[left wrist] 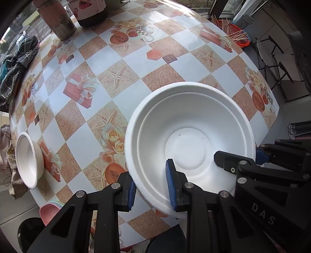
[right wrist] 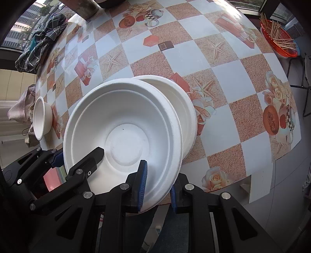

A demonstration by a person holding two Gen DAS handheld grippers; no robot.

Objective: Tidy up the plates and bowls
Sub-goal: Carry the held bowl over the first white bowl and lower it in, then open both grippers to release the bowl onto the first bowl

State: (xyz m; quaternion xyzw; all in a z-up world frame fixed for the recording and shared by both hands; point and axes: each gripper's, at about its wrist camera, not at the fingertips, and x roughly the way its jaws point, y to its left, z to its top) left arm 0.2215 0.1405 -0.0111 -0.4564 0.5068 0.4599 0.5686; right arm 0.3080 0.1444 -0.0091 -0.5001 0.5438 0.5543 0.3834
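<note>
A large white bowl [left wrist: 186,148] hangs over the near part of the chequered table [left wrist: 120,64], gripped from both sides. My left gripper [left wrist: 151,189] is shut on its near-left rim, one blue pad inside and one outside. My right gripper [right wrist: 157,189] is shut on the near-right rim of this bowl [right wrist: 124,140] in the same way. Each wrist view also shows the other gripper at the opposite rim: the right gripper [left wrist: 240,155] and the left gripper [right wrist: 78,153]. A second large white bowl [right wrist: 182,103] sits on the table just behind it. A small white bowl [left wrist: 29,159] [right wrist: 41,116] stands near the left edge.
A rusty cylinder [left wrist: 56,17] and a dark container [left wrist: 91,11] stand at the far side. A chequered cloth [left wrist: 17,64] lies at the far left. A red basket of sticks [right wrist: 279,39] sits beyond the right edge. Pink plates [left wrist: 48,210] lie below the near edge.
</note>
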